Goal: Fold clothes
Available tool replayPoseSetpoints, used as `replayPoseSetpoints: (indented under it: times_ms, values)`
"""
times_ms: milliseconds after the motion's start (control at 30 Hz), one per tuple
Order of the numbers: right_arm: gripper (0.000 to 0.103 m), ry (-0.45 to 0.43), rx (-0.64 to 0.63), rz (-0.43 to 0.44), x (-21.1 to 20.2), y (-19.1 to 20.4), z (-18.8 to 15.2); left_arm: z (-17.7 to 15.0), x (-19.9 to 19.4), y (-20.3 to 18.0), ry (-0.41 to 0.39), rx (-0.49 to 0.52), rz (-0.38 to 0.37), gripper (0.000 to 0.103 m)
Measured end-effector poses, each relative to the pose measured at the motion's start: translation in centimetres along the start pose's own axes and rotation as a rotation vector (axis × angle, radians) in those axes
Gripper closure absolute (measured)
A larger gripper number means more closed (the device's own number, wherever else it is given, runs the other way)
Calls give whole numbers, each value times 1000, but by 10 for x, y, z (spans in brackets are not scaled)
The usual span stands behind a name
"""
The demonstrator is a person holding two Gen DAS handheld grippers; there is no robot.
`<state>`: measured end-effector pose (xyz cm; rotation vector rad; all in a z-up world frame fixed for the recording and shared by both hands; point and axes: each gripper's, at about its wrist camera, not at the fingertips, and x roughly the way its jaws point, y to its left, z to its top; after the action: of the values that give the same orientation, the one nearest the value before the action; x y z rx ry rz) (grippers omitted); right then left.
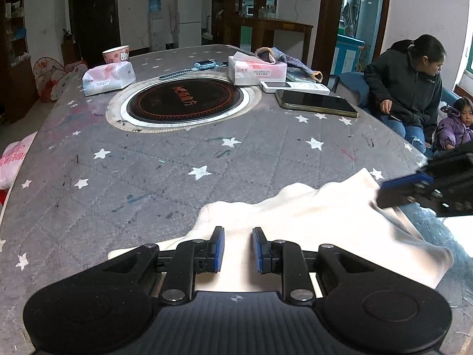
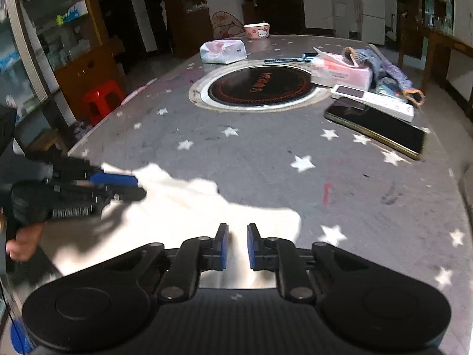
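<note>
Cloth [image 1: 295, 222], a white garment, is spread at the near edge of the table [image 1: 147, 162], lying directly under and just ahead of both grippers, with its long axis running across from one gripper to the other. The left gripper [image 1: 238, 250] is seen over the cloth's left part, its jaws narrowed with a gap left between the pads; white fabric shows in that gap, but whether it is pinched cannot be told. The right gripper [image 2: 238, 247] stands over the right part, likewise narrowed with fabric visible between the pads, and a grasp cannot be confirmed either. Both are about equally near, each at its own end, so a fold away from the near edge would probably be made with the two together. Farther out on the grey star-patterned table are a round black hob [image 1: 184, 100], a phone [image 1: 316, 103], tissue packs [image 1: 108, 78] and a pink bowl [image 1: 116, 54]. Two people [image 1: 411, 88] are seated beside the table at the right; cabinets and a fridge [image 1: 189, 14] line the far walls.
</note>
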<state>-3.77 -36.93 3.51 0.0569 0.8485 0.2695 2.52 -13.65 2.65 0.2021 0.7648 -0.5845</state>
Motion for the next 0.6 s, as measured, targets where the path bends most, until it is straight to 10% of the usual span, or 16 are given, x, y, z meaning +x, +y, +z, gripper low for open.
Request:
replayPoseSetpoints:
  times_ms: [267, 333, 600]
  values:
    - [77, 3, 17, 0, 3, 3, -18, 0, 1, -2, -1, 1, 9, 80]
    - [101, -4, 16, -1, 2, 4, -15, -1, 1, -2, -3, 5, 11, 79]
    - [96, -26, -26, -37, -5, 4, -11, -3, -2, -1, -15, 11, 0, 76]
